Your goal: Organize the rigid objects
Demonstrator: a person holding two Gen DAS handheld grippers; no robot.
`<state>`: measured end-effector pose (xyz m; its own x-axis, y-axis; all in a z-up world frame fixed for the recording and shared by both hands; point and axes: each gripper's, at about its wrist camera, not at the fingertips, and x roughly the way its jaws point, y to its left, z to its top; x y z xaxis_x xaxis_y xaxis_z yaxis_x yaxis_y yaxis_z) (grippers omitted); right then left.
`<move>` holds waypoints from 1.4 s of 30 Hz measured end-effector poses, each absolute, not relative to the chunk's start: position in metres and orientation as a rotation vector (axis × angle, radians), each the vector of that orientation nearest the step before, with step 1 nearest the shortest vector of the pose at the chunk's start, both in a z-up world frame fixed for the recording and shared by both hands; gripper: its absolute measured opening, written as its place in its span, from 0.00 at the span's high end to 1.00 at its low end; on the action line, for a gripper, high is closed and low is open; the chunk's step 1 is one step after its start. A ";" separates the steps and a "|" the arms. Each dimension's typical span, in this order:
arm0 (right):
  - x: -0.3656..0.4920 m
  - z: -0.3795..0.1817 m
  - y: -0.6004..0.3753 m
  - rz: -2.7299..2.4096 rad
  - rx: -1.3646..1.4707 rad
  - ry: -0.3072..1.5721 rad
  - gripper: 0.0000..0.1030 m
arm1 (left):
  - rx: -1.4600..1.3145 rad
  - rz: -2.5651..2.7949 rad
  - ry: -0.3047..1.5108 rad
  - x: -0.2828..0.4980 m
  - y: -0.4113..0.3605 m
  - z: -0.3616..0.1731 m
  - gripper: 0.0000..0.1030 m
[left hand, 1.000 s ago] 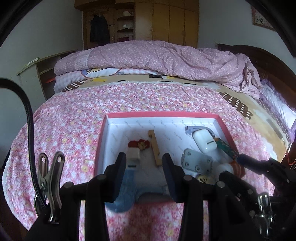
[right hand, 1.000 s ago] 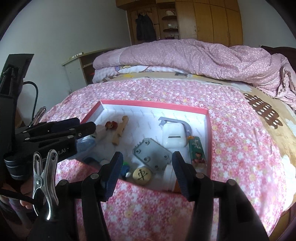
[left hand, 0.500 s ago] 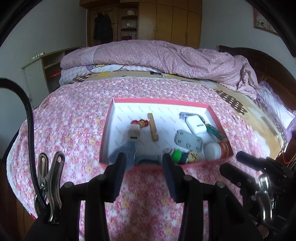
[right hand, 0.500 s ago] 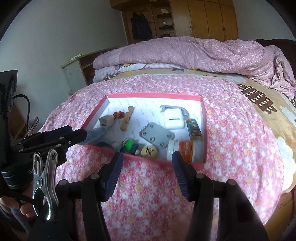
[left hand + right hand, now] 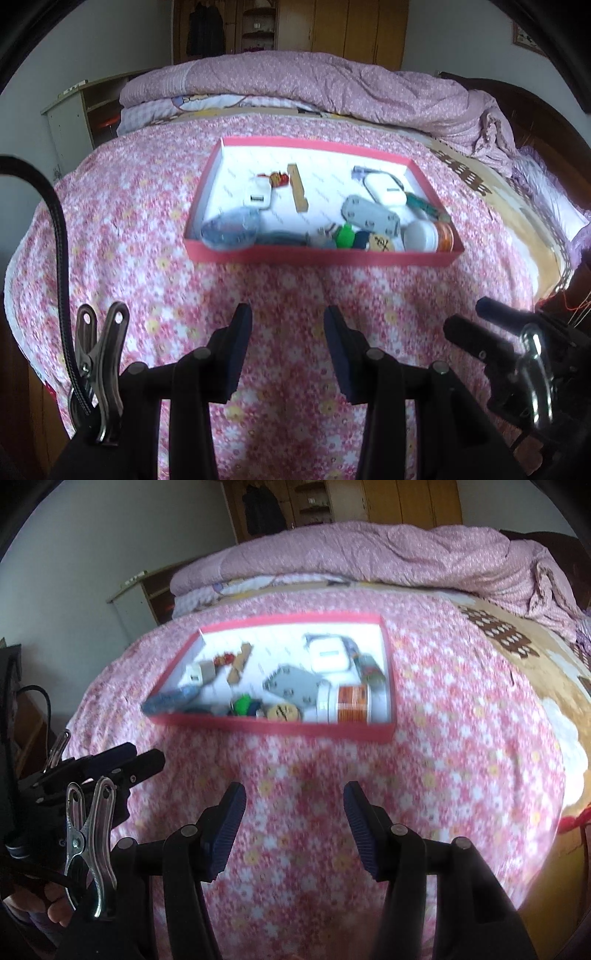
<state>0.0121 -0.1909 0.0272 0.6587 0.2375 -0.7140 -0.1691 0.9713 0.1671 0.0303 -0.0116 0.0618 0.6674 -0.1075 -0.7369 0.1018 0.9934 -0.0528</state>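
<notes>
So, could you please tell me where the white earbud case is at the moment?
In both wrist views the white earbud case lies in the far right part of the red box on the bed, just beyond the grey plate.

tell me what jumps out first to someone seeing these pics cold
The red-rimmed tray in the middle of the pink floral bedspread grabs the eye, crowded with small things: a white case toward its far right, a wooden stick near the centre, a white-capped orange bottle in the near right corner. In the foreground, the left tongs and right tongs gape open and empty, short of the tray.
</notes>
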 end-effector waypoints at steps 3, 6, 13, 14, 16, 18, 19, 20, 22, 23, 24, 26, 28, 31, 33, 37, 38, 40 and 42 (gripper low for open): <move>0.011 0.017 -0.191 0.223 0.090 0.853 0.45 | -0.002 -0.103 0.850 0.030 -0.012 0.052 0.59; 0.011 0.008 -0.190 0.206 0.082 0.876 0.45 | 0.003 -0.086 0.867 0.031 -0.011 0.042 0.59; 0.018 -0.014 -0.191 0.178 0.101 0.944 0.45 | 0.004 -0.064 0.913 0.035 -0.010 0.019 0.59; 0.017 -0.014 -0.191 0.175 0.103 0.935 0.45 | 0.005 -0.062 0.909 0.035 -0.010 0.017 0.58; 0.017 -0.014 -0.190 0.169 0.092 0.930 0.45 | 0.015 -0.062 0.898 0.034 -0.012 0.017 0.56; 0.016 -0.015 -0.189 0.159 0.089 0.921 0.45 | 0.016 -0.063 0.899 0.034 -0.013 0.016 0.54; 0.016 -0.016 -0.188 0.151 0.094 0.914 0.45 | 0.018 -0.065 0.898 0.034 -0.014 0.016 0.52; 0.015 -0.016 -0.188 0.144 0.103 0.906 0.44 | 0.021 -0.067 0.896 0.034 -0.015 0.015 0.50; 0.015 -0.017 -0.187 0.133 0.122 0.890 0.41 | 0.032 -0.071 0.895 0.034 -0.017 0.015 0.48; 0.014 -0.017 -0.187 0.127 0.127 0.884 0.41 | 0.035 -0.072 0.895 0.034 -0.017 0.015 0.46; 0.014 -0.018 -0.187 0.119 0.128 0.877 0.40 | 0.037 -0.074 0.896 0.034 -0.018 0.015 0.45; 0.013 -0.018 -0.183 0.111 0.117 0.870 0.39 | 0.029 -0.082 0.900 0.034 -0.017 0.015 0.42; 0.012 -0.019 -0.180 0.112 0.098 0.865 0.37 | 0.021 -0.086 0.903 0.034 -0.017 0.015 0.41; 0.011 -0.020 -0.178 0.109 0.083 0.859 0.35 | 0.029 -0.086 0.901 0.034 -0.019 0.014 0.39; 0.012 -0.020 -0.179 0.111 0.086 0.857 0.35 | 0.039 -0.084 0.900 0.034 -0.020 0.013 0.37; 0.011 -0.019 -0.179 0.108 0.091 0.855 0.35 | 0.036 -0.084 0.900 0.034 -0.021 0.013 0.36; 0.011 -0.019 -0.179 0.105 0.091 0.855 0.35 | 0.034 -0.084 0.900 0.034 -0.021 0.013 0.36; 0.010 -0.020 -0.179 0.103 0.092 0.854 0.35 | 0.037 -0.083 0.900 0.034 -0.022 0.013 0.36; 0.011 -0.019 -0.179 0.101 0.091 0.857 0.35 | 0.043 -0.080 0.899 0.033 -0.022 0.012 0.36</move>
<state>0.0110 -0.1786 -0.0192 0.6503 0.1255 -0.7492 -0.0521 0.9913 0.1208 0.0332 -0.0222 0.0124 0.6198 -0.0517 -0.7831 0.0878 0.9961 0.0037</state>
